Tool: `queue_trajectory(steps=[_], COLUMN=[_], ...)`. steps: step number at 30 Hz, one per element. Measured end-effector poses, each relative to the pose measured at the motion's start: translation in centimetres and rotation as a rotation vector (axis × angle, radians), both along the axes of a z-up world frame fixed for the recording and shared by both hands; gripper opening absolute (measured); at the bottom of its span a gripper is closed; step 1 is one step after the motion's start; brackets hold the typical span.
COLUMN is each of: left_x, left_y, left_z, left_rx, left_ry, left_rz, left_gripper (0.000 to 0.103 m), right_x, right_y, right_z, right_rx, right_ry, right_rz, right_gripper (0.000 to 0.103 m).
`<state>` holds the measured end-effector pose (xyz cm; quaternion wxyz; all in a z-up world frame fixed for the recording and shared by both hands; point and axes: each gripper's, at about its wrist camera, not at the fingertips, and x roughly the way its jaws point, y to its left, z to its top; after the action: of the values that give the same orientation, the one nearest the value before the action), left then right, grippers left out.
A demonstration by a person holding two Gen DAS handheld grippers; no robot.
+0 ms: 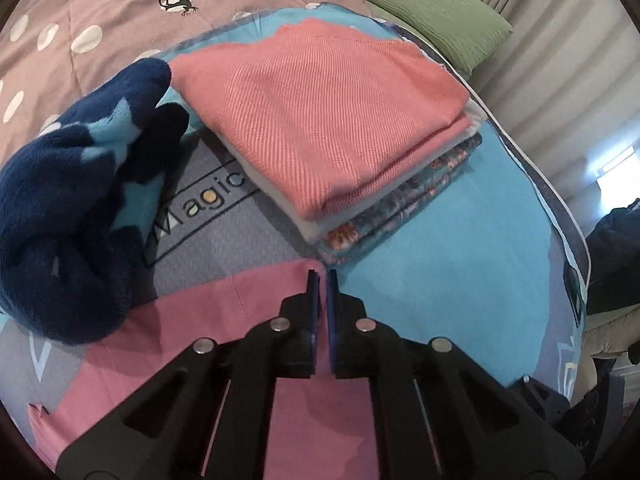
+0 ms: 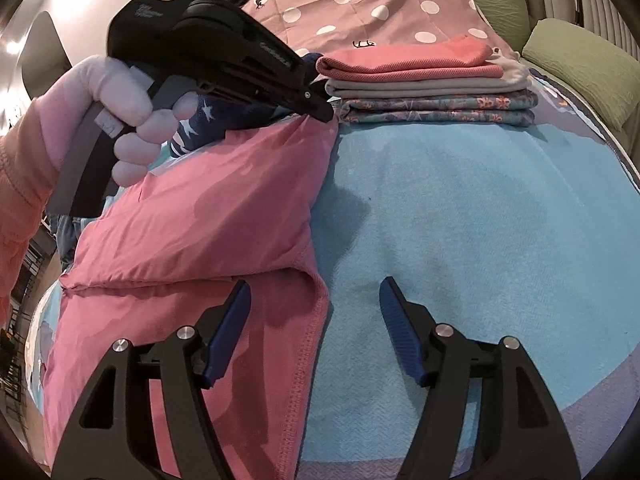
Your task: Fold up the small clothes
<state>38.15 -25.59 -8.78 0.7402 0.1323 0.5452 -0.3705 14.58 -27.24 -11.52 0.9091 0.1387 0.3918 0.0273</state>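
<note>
At the pink garment's far corner, left gripper (image 1: 322,280) jaws pressed together on the fabric, pinching the corner of the pink garment (image 2: 200,200) just short of the folded stack (image 2: 428,88). Near the bed's front edge, right gripper (image 2: 314,320) jaws spread wide, straddling the garment's stitched hem, nothing between them yet. Looks like mid-fold: one crease already across the pink cloth, far corner lifted, near side lying flat on the blue mat (image 2: 480,220). Next move, by the look of it: close the open jaws on the near hem, then carry both corners together across the crease, keeping the cloth taut to avoid a bunched edge. Beyond the pinch, three folded pieces piled neatly toward the mat's far edge, coral on top, floral at the bottom. Off to the left, a navy fleece garment (image 1: 72,208) with pale stars, crumpled and unfolded, waiting. Polka-dot bedspread (image 1: 120,8) and green pillow (image 1: 432,12) behind.
</note>
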Motion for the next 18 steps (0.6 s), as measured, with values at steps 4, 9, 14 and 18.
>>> queue_trajectory(steps=[4, 9, 14, 18], left_x=[0.6, 0.1, -2.0, -6.2], left_y=[-1.2, -0.1, 5.5, 12.1], left_z=[-1.4, -1.2, 3.2, 4.0], left_rx=[-0.036, -0.090, -0.140, -0.163], left_ry=[-0.013, -0.070, -0.208, -0.265], left_rz=[0.065, 0.115, 0.189, 0.220], left_gripper=[0.001, 0.001, 0.012, 0.014], right_x=[-0.2, -0.3, -0.5, -1.7], right_y=[-0.2, -0.8, -0.8, -1.2], right_z=[-0.1, 0.0, 0.1, 1.1], right_rx=[0.020, 0.060, 0.060, 0.050], right_ry=[-0.007, -0.015, -0.022, -0.079], right_rz=[-0.002, -0.008, -0.010, -0.060], right_gripper=[0.068, 0.068, 0.067, 0.055])
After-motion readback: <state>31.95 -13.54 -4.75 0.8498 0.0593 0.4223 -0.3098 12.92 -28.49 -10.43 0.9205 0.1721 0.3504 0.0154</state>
